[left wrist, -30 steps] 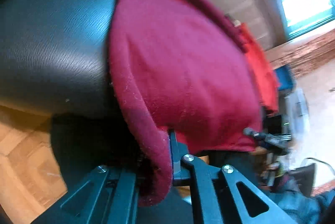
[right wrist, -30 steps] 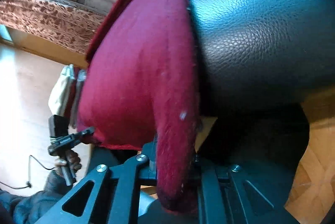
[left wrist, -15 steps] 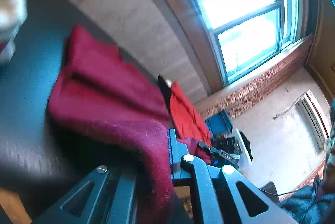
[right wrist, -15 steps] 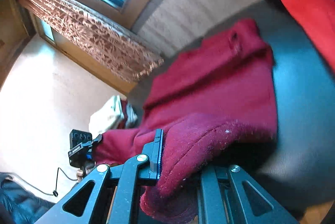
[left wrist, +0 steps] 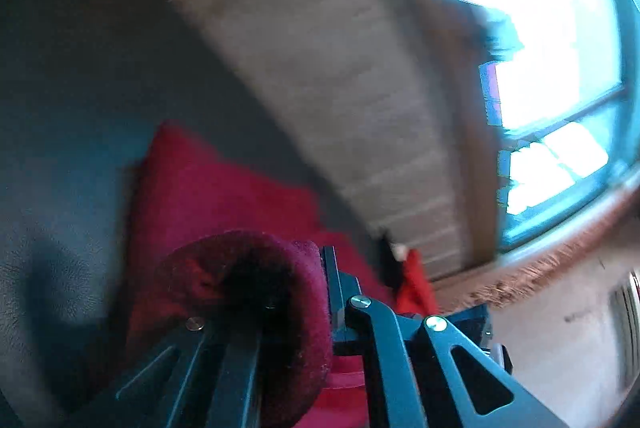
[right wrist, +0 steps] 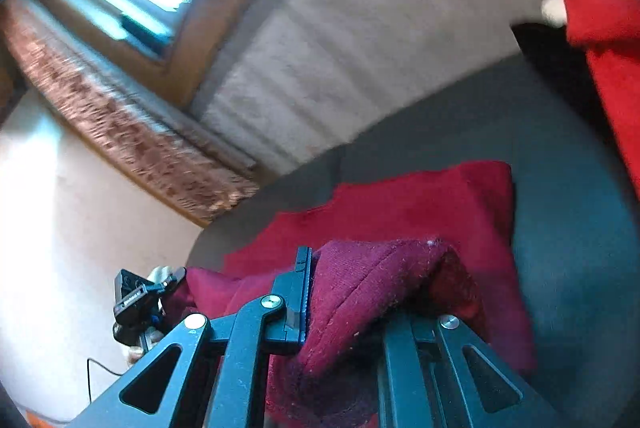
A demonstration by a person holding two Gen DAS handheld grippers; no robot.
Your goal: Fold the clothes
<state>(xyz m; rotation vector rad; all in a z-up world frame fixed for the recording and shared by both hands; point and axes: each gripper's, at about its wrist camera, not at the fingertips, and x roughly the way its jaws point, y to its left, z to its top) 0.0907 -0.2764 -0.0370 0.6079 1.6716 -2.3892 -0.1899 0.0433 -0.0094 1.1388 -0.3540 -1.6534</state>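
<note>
Item: left hand-held gripper point(left wrist: 320, 308), clamped on the hem of the maroon garment point(left wrist: 224, 203); right hand-held gripper point(right wrist: 344, 308), clamped on the opposite hem corner.

Location: I carry both corners over the garment's far half, which lies flat on the dark tabletop point(left wrist: 72, 87).

Risk: I judge the thick rolled hem may slip from the pads if I pull unevenly, skewing the fold.

Clearance: beyond the garment, open tabletop up to the pale wall point(right wrist: 360, 39); right of the garment, a bright red cloth point(right wrist: 612, 59) limits sideways room.
</note>
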